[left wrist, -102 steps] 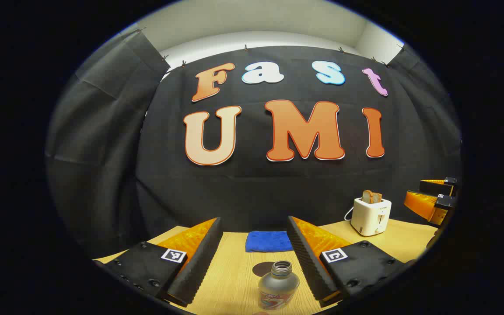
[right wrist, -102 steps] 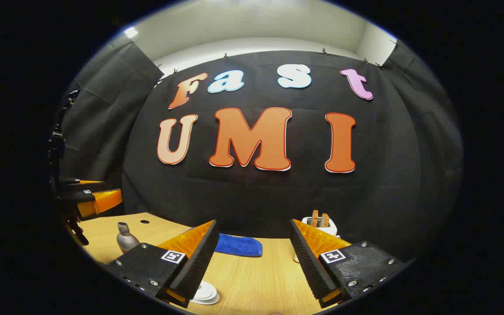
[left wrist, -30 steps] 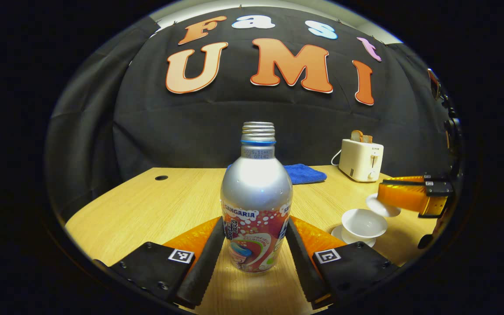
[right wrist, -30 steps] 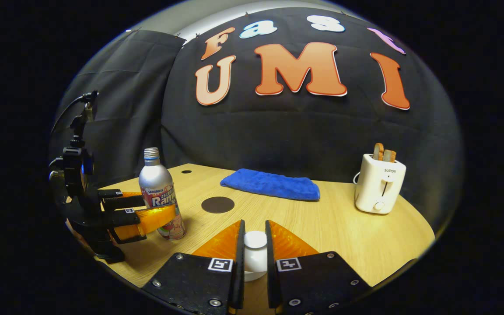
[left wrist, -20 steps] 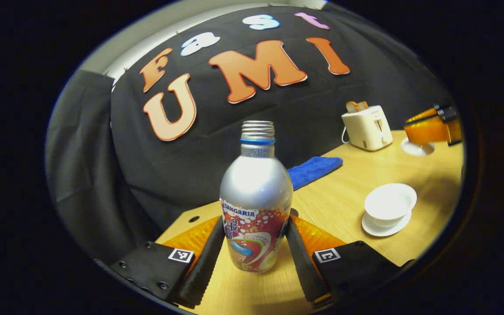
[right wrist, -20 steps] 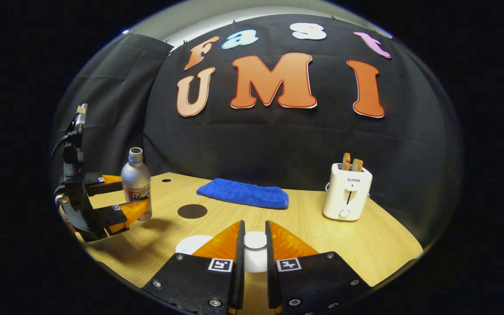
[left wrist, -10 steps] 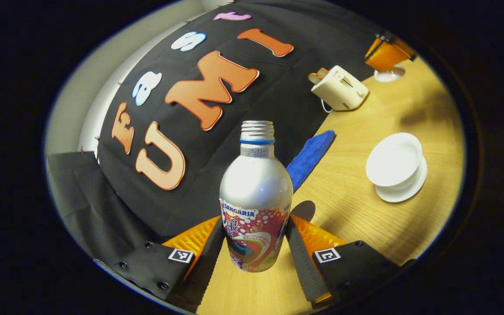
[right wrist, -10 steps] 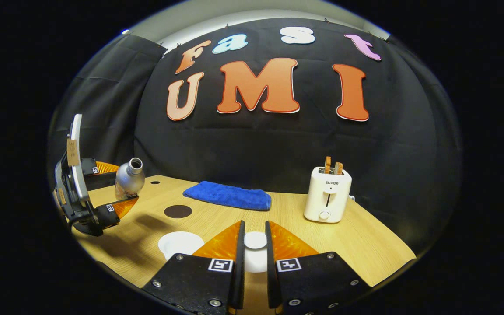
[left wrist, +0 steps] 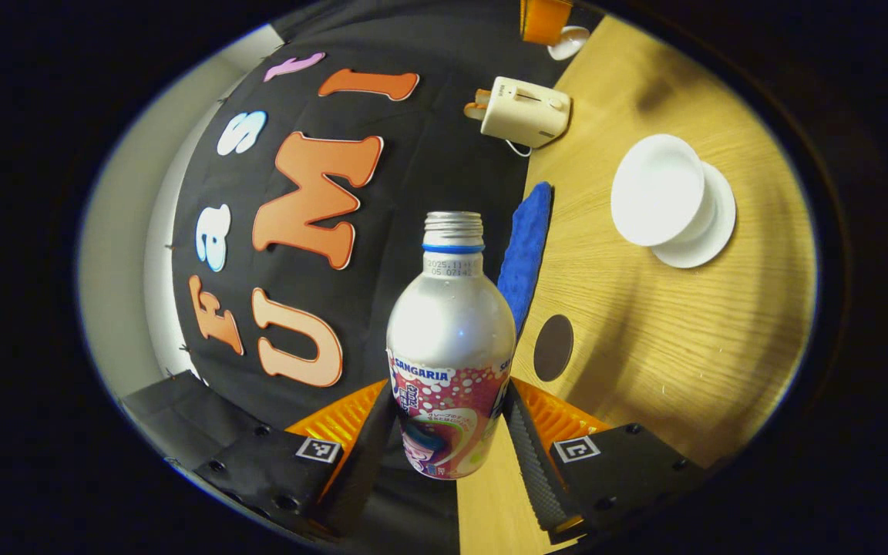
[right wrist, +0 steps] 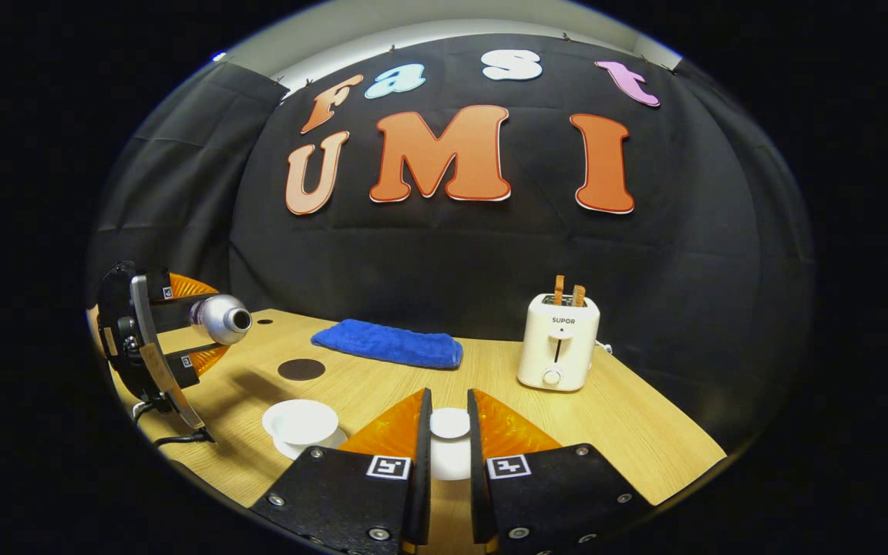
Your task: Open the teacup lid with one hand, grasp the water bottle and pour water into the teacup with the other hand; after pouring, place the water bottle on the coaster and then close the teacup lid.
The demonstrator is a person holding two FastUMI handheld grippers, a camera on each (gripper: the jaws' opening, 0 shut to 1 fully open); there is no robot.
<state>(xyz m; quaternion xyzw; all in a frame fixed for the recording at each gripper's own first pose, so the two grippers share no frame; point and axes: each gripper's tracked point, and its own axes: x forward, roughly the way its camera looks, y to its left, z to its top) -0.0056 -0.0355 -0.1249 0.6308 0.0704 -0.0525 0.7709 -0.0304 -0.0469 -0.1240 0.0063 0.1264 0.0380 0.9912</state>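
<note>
Wooden table [right wrist: 606, 432] at lower frame: left claw [left wrist: 448, 432] grips the tipped water bottle [left wrist: 450, 347]; right claw [right wrist: 449, 447] pinches the teacup lid [right wrist: 449, 443]; teacup [right wrist: 301, 424] lower left.

- A wooden table [right wrist: 629, 420] carries everything, with the black cloth wall [right wrist: 444, 254] hanging behind its far edge.
- A blue towel [right wrist: 388, 343] lies folded flat near the far edge, left of the middle.
- A white toaster [right wrist: 558, 341] stands upright toward the far right corner, two slices of toast [right wrist: 568, 293] sticking up from its slots.
- A small dark hole [right wrist: 265, 321] sits near the table's far left corner.
</note>
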